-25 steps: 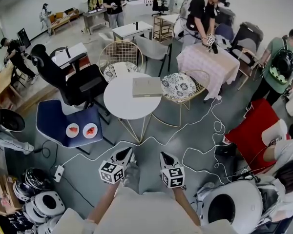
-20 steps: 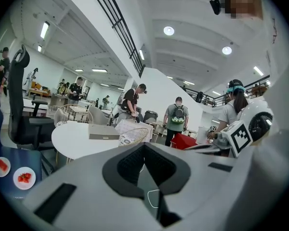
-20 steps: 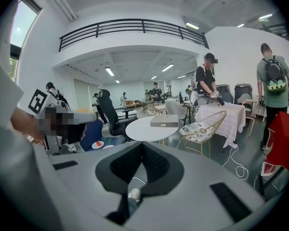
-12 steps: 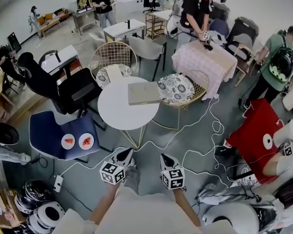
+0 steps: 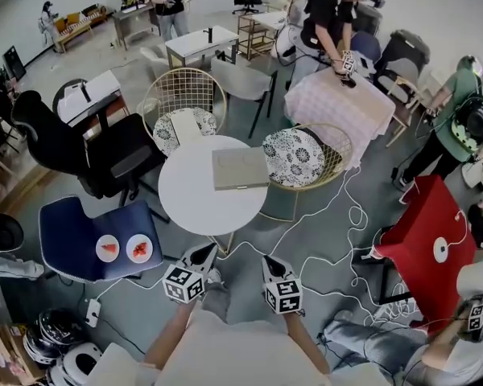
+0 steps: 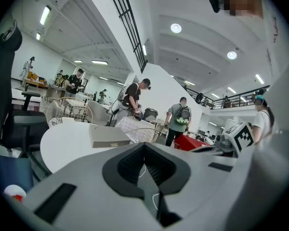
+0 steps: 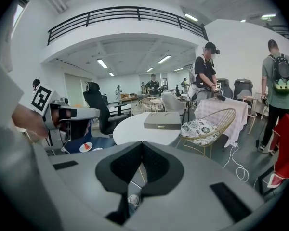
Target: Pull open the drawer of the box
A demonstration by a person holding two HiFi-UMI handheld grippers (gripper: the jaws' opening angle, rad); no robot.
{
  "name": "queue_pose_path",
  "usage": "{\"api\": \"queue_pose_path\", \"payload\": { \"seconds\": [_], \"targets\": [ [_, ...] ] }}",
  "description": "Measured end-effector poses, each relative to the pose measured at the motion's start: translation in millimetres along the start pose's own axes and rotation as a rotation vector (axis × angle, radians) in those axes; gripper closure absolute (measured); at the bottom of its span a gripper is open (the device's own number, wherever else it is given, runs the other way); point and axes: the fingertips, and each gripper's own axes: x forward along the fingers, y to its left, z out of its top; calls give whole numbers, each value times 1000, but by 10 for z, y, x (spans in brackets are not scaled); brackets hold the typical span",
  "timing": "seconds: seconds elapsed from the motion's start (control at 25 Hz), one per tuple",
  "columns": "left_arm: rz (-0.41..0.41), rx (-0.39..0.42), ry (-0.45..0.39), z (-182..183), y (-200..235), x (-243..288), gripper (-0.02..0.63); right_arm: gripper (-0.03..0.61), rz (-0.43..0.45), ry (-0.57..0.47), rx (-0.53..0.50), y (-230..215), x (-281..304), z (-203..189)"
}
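Saw a thin, flat tan box [image 5: 240, 168] on the round white bench [image 5: 189, 195], near its right edge. Looked shut, with a small pale strip on its front. Held the left gripper [image 5: 204, 252] and the right gripper [image 5: 270, 260] low, well apart from the box. Found both pinched tight, holding nothing.

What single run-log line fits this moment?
stage: pre-contact | left gripper: shut, empty | right gripper: shut, empty | box: on round table, drawer closed, untouched
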Motion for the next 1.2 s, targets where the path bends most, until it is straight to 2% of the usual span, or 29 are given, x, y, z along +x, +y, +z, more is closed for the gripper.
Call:
{"api": "queue_pose_path", "payload": {
  "seconds": [0.44, 0.64, 0.96, 1.2],
  "targets": [
    [-44, 8, 5, 760, 878, 648, 603, 562, -51, -21, -8, -256, 975, 999],
    [-59, 15, 8, 993, 1196, 889, 603, 563, -68, -34, -19, -382, 1341, 1346],
    [-58, 12, 29, 1039, 1461, 1211, 603, 562, -67, -32, -14, -578, 1670, 1485],
    [-6, 1, 42, 995, 1522, 1379, 603, 563, -9, -10, -15, -727, 1852, 1504]
  ]
}}
